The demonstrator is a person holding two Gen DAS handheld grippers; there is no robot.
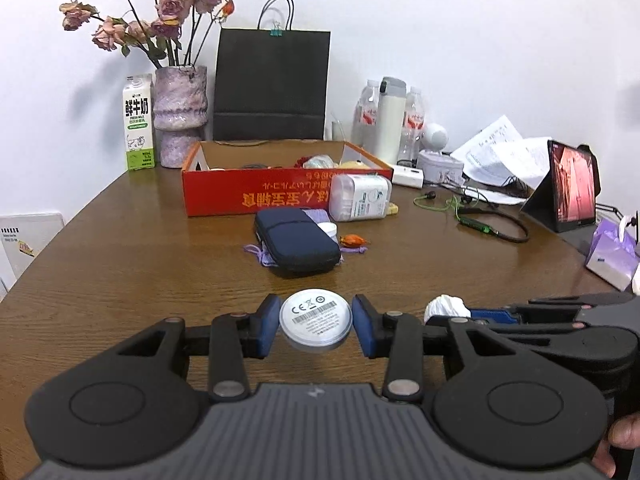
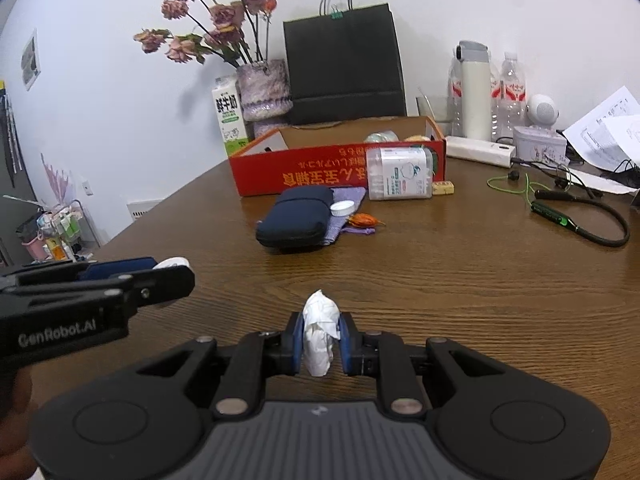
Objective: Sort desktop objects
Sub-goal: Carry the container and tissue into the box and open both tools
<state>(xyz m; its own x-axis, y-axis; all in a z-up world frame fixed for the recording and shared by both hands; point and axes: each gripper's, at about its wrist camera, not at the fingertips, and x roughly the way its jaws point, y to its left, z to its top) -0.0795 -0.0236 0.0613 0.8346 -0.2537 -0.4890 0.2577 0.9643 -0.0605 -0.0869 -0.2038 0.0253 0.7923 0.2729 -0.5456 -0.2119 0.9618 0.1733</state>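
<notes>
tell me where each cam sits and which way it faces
Left wrist: on the left gripper, facing the far wall; pads pinch a round white disc; right gripper alongside, hand at the corner.
Right wrist: on the right gripper, same heading; shut on a crumpled tissue; left gripper at left.
Shared: red box, navy pouch.

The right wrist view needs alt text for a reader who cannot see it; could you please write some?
The right gripper holds a crumpled white tissue above a brown wooden table. The left gripper enters from the left edge. Farther back lie a navy case and a red box, with a black bag and a vase of dried roses by the wall.
</notes>
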